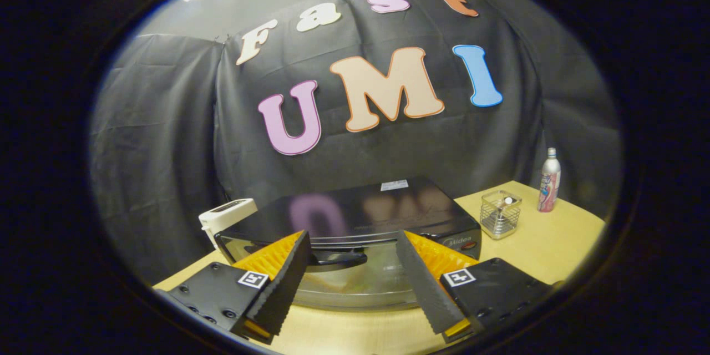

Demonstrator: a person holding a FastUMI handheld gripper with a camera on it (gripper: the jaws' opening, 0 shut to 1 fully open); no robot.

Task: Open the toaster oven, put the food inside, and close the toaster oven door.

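Just in front of the black toaster oven on the yellow surface, claw spread wide and empty, door handle between its fingers untouched, door shut, wire holder and bottle right of the oven.

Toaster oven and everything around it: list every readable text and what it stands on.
"Midea": black toaster oven's front.
White sticker on its top: too small.
Silver bottle's label: blurred.
Open gripper's fingers, flanking the black door handle: square markers, no words.
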